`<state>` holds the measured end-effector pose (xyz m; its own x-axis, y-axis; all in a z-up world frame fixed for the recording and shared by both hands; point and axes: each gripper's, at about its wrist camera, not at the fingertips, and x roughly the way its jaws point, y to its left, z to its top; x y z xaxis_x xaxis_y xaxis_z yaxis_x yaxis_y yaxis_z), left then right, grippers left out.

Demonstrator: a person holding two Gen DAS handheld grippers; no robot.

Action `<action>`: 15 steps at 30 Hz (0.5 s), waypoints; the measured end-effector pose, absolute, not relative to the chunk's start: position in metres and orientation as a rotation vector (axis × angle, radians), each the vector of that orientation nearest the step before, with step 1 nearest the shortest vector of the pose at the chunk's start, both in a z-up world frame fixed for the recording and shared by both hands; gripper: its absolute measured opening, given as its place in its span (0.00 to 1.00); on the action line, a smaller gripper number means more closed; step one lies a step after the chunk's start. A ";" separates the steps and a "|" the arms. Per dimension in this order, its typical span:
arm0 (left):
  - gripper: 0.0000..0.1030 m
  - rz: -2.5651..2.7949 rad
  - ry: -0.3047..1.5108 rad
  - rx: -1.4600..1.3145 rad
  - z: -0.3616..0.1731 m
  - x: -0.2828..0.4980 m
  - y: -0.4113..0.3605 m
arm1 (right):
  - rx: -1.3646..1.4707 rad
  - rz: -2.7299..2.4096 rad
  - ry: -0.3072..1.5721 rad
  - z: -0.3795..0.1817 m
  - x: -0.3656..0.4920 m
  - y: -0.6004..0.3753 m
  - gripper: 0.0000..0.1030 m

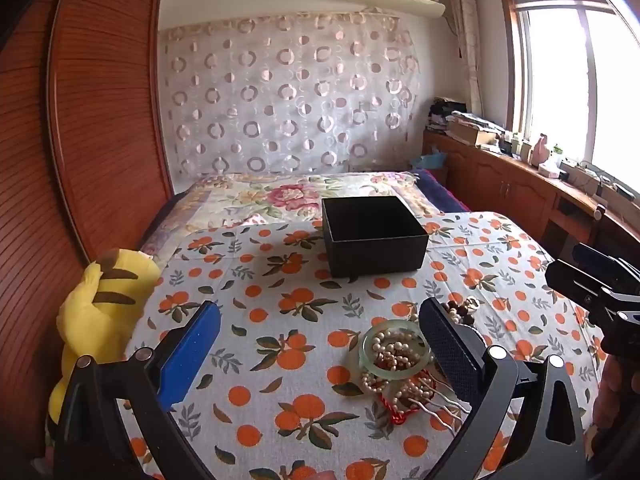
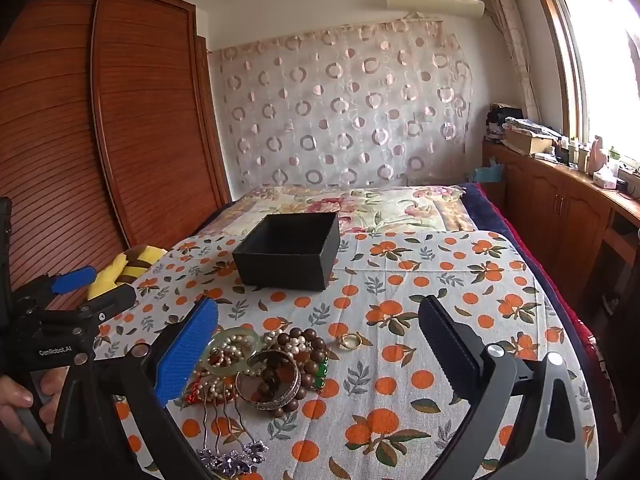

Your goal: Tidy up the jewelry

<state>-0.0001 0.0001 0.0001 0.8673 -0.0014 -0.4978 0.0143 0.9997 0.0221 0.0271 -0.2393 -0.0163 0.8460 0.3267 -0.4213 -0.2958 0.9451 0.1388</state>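
A pile of jewelry lies on the orange-print cloth: a pale green jade bangle (image 1: 394, 350) with pearls, a metal bangle (image 2: 268, 384), brown wooden beads (image 2: 308, 340), a gold ring (image 2: 351, 341) and hairpins (image 2: 228, 432). An open black box (image 1: 374, 236) stands farther back; it also shows in the right wrist view (image 2: 288, 252). My left gripper (image 1: 320, 344) is open and empty, with the pile beside its right finger. My right gripper (image 2: 318, 344) is open and empty, hovering over the pile. Each gripper shows at the edge of the other's view.
A yellow plush toy (image 1: 104, 312) lies at the bed's left edge by the wooden wardrobe (image 1: 80, 120). A floral quilt (image 1: 300, 196) lies behind the box. A wooden cabinet (image 1: 520, 184) with clutter runs along the right under the window.
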 end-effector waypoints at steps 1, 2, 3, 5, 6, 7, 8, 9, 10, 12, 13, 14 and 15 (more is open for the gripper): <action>0.94 -0.008 0.522 0.025 0.000 0.000 0.000 | 0.070 0.329 0.456 -0.016 0.027 -0.239 0.98; 0.94 -0.008 0.523 0.026 0.000 0.000 0.000 | 0.068 0.328 0.457 -0.016 0.027 -0.239 0.98; 0.94 -0.009 0.523 0.025 0.000 0.000 0.000 | 0.068 0.328 0.458 -0.016 0.027 -0.239 0.98; 0.94 -0.009 0.521 0.024 0.000 0.000 0.000 | 0.066 0.327 0.457 -0.016 0.027 -0.239 0.98; 0.94 -0.010 0.520 0.023 0.001 -0.001 0.000 | 0.066 0.327 0.457 -0.016 0.027 -0.239 0.98; 0.94 -0.011 0.518 0.022 0.001 -0.001 0.000 | 0.066 0.327 0.456 -0.016 0.028 -0.239 0.98; 0.94 -0.011 0.516 0.021 0.001 -0.001 -0.001 | 0.067 0.327 0.456 -0.016 0.027 -0.239 0.98; 0.94 -0.009 0.518 0.022 0.002 -0.001 0.001 | 0.067 0.328 0.456 -0.016 0.027 -0.239 0.98; 0.94 -0.010 0.515 0.021 0.003 -0.002 0.001 | 0.067 0.328 0.456 -0.015 0.027 -0.239 0.98; 0.94 -0.009 0.509 0.018 0.007 -0.003 0.004 | 0.067 0.329 0.456 -0.016 0.027 -0.239 0.98; 0.94 -0.012 0.507 0.015 0.007 -0.003 0.004 | 0.067 0.330 0.456 -0.015 0.027 -0.239 0.98; 0.94 -0.013 0.507 0.014 0.008 -0.003 0.004 | 0.067 0.329 0.455 -0.015 0.027 -0.239 0.98; 0.94 -0.013 0.508 0.015 0.008 -0.003 0.004 | 0.067 0.329 0.455 -0.015 0.027 -0.239 0.98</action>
<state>-0.0028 0.0041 0.0079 0.8738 -0.0083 -0.4862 0.0158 0.9998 0.0113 0.0274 -0.2390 -0.0154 0.8464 0.3267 -0.4205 -0.2968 0.9451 0.1368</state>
